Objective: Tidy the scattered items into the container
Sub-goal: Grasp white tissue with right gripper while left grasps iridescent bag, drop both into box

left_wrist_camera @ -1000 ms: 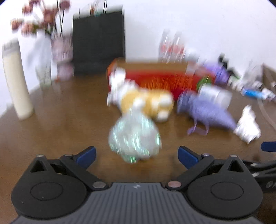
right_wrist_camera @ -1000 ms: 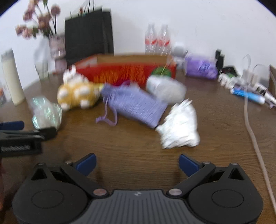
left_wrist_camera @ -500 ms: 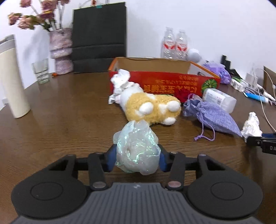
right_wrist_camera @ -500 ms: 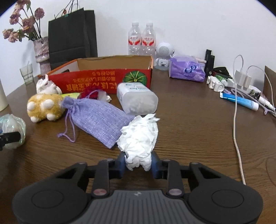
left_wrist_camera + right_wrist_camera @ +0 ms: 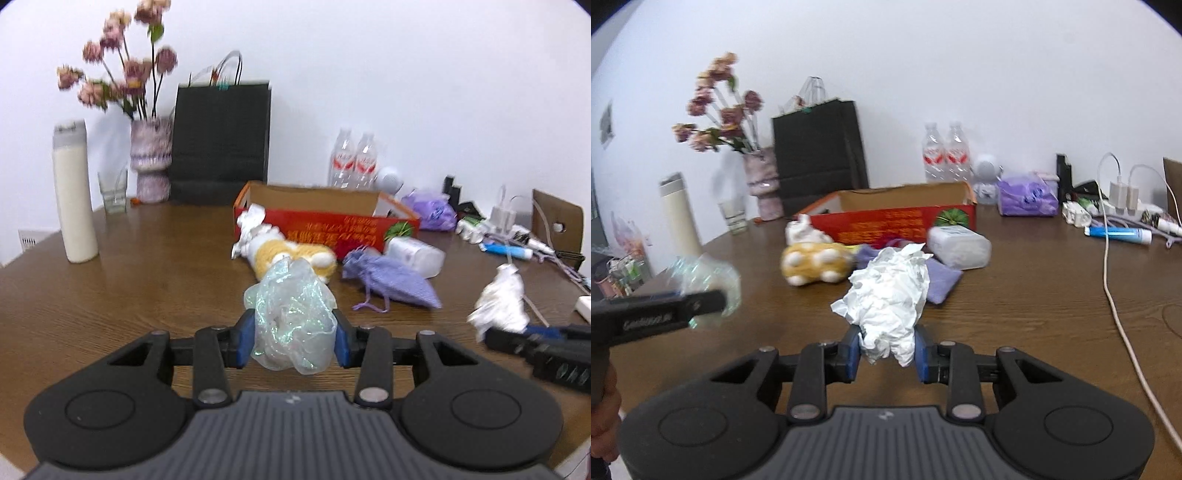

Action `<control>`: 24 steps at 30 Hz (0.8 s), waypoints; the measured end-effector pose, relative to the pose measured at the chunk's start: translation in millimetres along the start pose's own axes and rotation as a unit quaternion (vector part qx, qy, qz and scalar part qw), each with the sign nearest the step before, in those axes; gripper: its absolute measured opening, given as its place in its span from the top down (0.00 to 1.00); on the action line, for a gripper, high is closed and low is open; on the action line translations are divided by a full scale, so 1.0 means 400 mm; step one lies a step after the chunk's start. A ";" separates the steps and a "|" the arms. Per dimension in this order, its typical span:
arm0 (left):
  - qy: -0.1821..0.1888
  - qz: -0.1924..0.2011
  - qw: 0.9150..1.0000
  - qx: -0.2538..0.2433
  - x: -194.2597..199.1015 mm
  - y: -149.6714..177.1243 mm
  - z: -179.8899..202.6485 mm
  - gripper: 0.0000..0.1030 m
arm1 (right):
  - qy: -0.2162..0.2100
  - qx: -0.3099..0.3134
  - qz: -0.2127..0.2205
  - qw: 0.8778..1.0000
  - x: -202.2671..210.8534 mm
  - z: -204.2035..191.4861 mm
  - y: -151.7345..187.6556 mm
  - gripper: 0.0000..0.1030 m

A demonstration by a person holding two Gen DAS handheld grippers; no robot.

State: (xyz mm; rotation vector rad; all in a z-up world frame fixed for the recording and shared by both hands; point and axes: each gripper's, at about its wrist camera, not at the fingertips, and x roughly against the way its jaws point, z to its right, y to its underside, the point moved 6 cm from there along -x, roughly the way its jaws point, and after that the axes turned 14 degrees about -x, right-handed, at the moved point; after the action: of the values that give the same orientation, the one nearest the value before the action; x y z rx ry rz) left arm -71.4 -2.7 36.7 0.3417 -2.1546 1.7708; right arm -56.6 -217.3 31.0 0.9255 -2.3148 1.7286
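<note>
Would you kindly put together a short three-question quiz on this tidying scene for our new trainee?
1. True or false: the left gripper is empty.
2. What does the right gripper hold: A) purple pouch, B) crumpled white paper, C) plush toy?
3. Is anything visible inside the red cardboard box?

Key:
1. False; its fingers clamp an iridescent plastic wad.
2. B.
3. Cannot tell; the near wall hides its floor.
</note>
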 end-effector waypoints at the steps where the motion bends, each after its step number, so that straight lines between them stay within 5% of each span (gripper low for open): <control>1: -0.002 0.006 1.000 -0.002 0.015 -0.001 0.003 0.59 | -0.005 0.006 0.003 1.000 0.010 -0.014 0.009 0.73; 6: -0.006 0.027 1.000 0.008 0.029 -0.031 -0.017 0.59 | -0.017 0.020 0.020 0.999 0.022 -0.063 -0.010 0.73; 11: -0.004 0.047 0.999 0.016 -0.065 -0.157 -0.084 0.59 | -0.012 0.038 0.042 0.998 -0.036 -0.071 -0.155 0.72; 19: 0.043 -0.016 0.998 0.041 -0.426 -0.428 -0.211 0.58 | 0.015 0.047 0.004 0.999 -0.337 -0.027 -0.530 0.72; 24: 0.060 -0.113 0.991 0.035 -0.751 -0.496 -0.233 0.58 | 0.046 0.016 -0.099 0.994 -0.639 0.015 -0.682 0.72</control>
State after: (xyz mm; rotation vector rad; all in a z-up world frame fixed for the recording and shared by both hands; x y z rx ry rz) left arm 290.0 42.0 111.6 0.4643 -1.8937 1.6952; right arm 295.2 -165.4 146.9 1.0191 -2.0671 1.6939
